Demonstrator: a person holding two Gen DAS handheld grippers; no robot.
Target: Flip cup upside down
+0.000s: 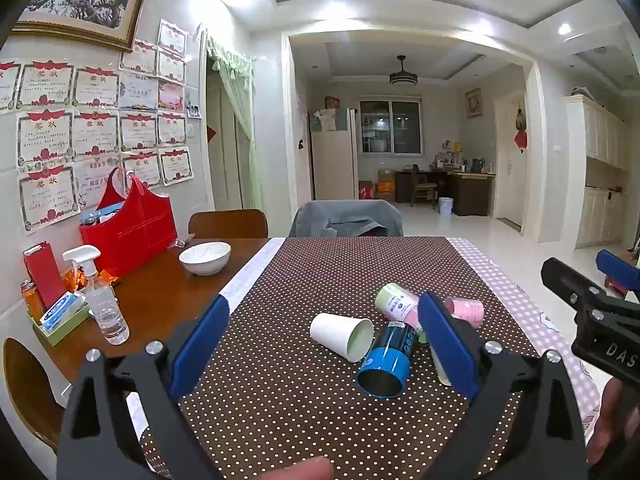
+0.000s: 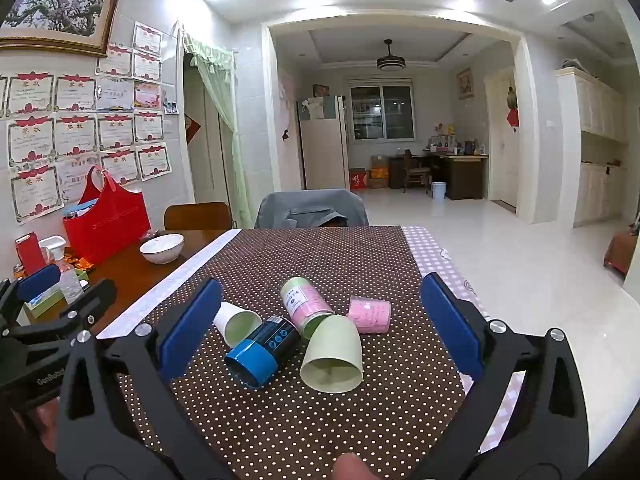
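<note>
Black "GenRobot"-marked left tongs (image 2: 40,288), "DAS…" on right tongs (image 1: 592,280).

Your left wrist view sits low over the near end of the dotted cloth (image 1: 280,380), facing down the table toward the grey-draped chair (image 1: 346,218). Your right wrist view looks the same way from further right of that cloth (image 2: 320,420), slightly nearer the cups. Both share the cloth, the white paper cup (image 1: 340,334) (image 2: 238,326), the blue can (image 1: 386,364) (image 2: 262,350) and the chair (image 2: 312,208).
</note>
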